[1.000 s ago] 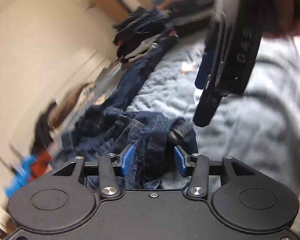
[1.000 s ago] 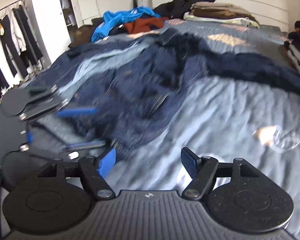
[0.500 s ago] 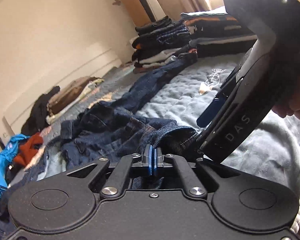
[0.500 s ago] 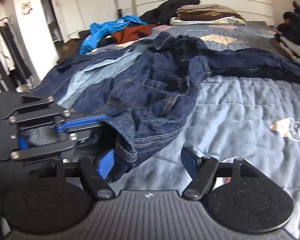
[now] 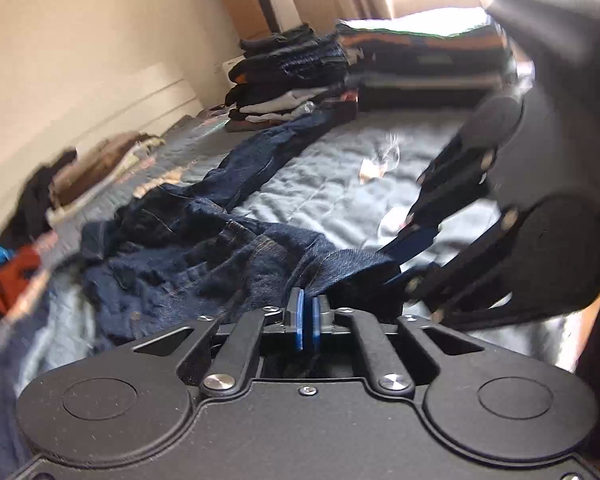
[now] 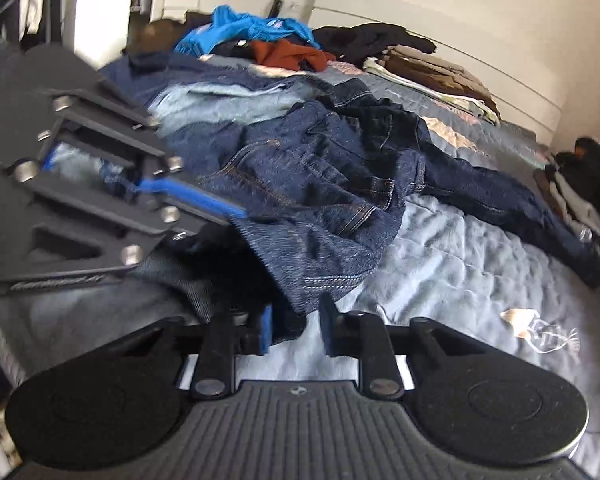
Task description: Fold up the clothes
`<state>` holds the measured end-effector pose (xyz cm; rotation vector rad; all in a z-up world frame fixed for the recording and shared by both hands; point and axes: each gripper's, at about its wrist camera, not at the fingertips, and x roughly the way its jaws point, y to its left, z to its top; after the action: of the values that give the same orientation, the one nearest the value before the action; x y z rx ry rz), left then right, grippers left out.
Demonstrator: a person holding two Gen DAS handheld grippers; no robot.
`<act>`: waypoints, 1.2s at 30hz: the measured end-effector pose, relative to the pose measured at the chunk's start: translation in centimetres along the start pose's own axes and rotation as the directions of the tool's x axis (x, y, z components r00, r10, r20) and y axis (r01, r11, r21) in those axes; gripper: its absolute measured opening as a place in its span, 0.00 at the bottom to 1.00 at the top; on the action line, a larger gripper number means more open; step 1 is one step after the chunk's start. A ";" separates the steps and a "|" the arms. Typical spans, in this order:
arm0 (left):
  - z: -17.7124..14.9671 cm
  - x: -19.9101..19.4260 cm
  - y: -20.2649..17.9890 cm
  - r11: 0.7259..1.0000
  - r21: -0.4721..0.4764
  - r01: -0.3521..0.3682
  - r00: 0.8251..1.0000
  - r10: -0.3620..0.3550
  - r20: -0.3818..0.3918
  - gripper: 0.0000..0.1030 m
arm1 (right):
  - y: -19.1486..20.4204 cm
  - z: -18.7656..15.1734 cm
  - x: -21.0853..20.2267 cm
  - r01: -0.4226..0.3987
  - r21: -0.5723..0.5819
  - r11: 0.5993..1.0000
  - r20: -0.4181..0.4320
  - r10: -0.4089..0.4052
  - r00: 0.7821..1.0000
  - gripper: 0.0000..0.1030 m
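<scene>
Two grippers at one edge of dark blue jeans crumpled on a grey-blue bedspread, left gripper clamped on denim, right gripper just closing, denim between its pads, contact unclear, folded clothes stacked beyond.

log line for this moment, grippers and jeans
left gripper: shut on dark jeans hem | right gripper: jaws just closing around same hem, gap remains | jeans: crumpled on bed

Left tool: matte black body, round bosses, silver screws, blue finger pads. Right tool: same, ribbed grey housing.
</scene>
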<state>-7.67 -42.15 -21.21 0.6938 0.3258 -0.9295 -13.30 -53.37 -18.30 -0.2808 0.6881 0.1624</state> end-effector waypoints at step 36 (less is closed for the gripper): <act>-2.8 0.1 0.0 0.976 0.218 0.017 0.989 0.015 -0.144 0.08 | 0.0 -1.8 1.3 0.080 0.173 0.982 -0.085 -0.066 0.994 0.26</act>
<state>-7.55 -40.35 -23.34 0.9670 0.3555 -0.9265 -13.45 -53.83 -20.46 -0.1433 0.7644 0.0200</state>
